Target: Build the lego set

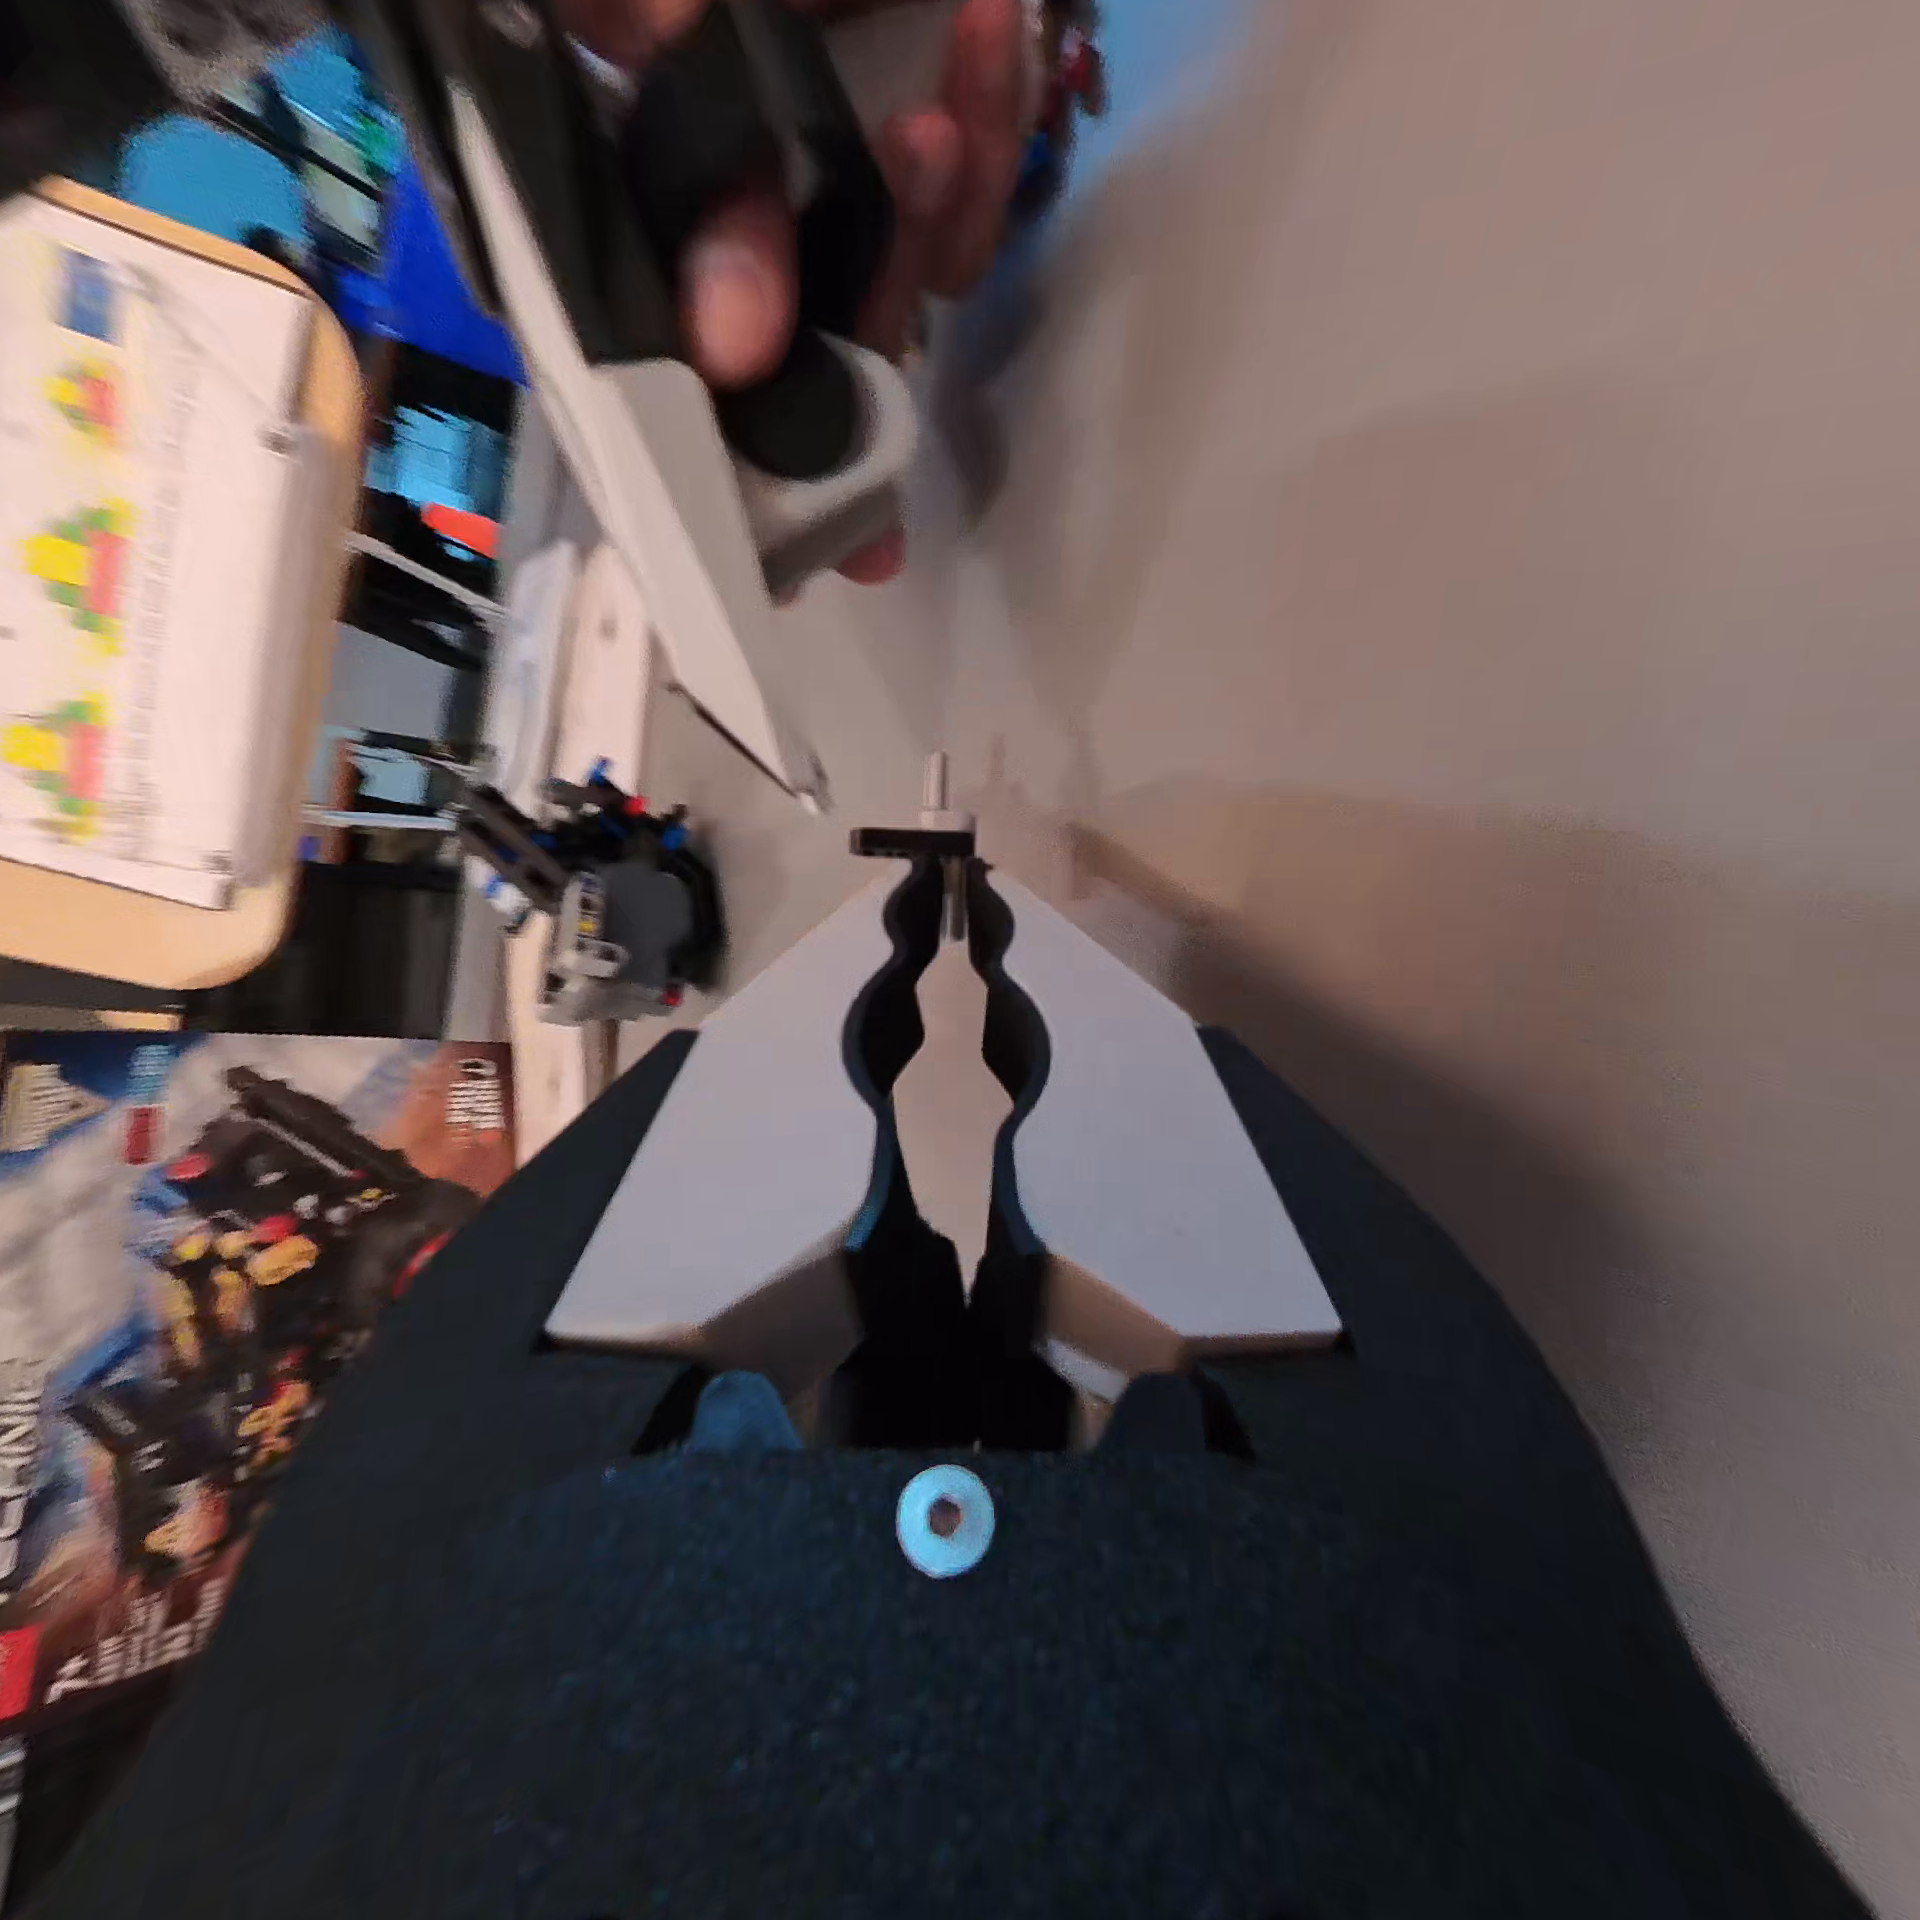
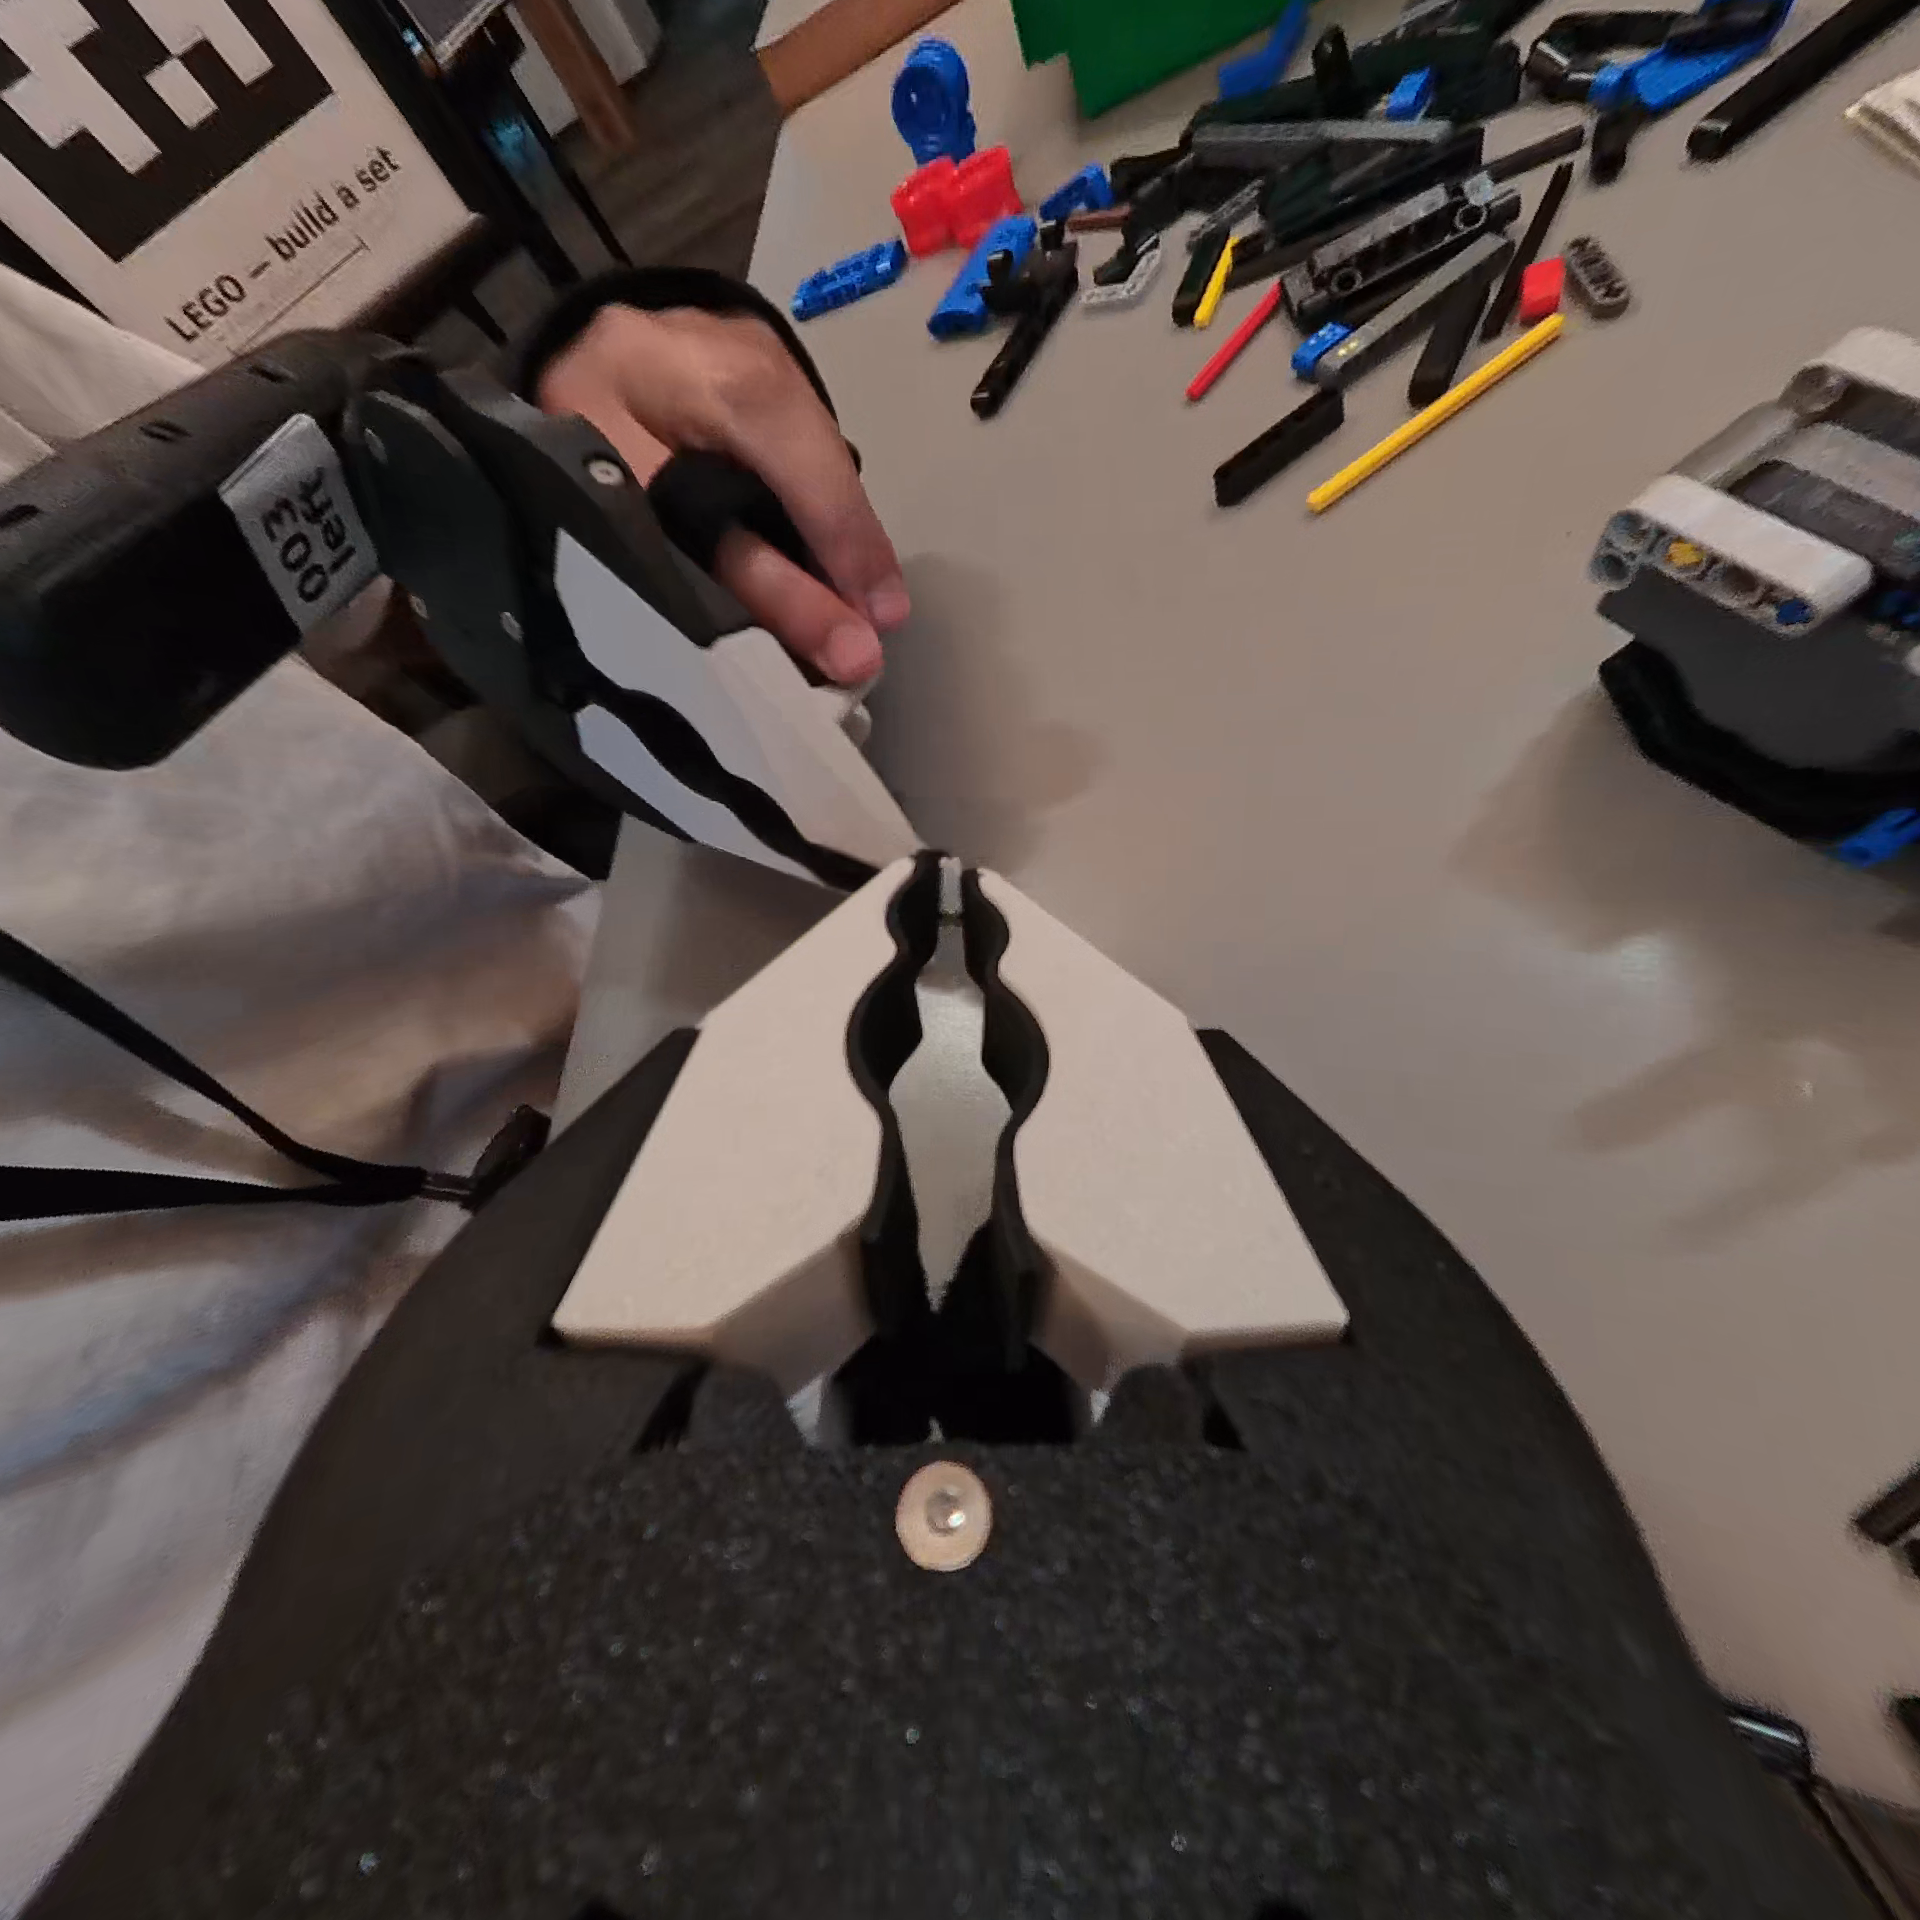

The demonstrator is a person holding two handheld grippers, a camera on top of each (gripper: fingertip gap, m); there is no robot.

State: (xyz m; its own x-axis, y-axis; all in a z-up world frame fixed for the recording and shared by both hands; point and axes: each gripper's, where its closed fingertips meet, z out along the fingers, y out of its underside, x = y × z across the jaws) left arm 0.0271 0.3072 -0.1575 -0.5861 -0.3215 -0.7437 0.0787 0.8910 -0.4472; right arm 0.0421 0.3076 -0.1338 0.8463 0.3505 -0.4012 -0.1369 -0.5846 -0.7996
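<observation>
Now left gripper (image 1: 940, 862) pinches small grey pin with black piece (image 1: 914, 840); right gripper (image 2: 945, 878) clamps same pin; loose lego parts (image 2: 1299, 239) at 1 o'clock on table (image 2: 1299, 831)

The table (image 2: 1299, 831) is smooth with a soft sheen. On it, loose lego pieces (image 2: 1299, 239) look like glossy plastic. The right gripper (image 2: 943, 883) body (grainy matt black) carries smooth pale fingers (image 2: 769, 1143).
</observation>
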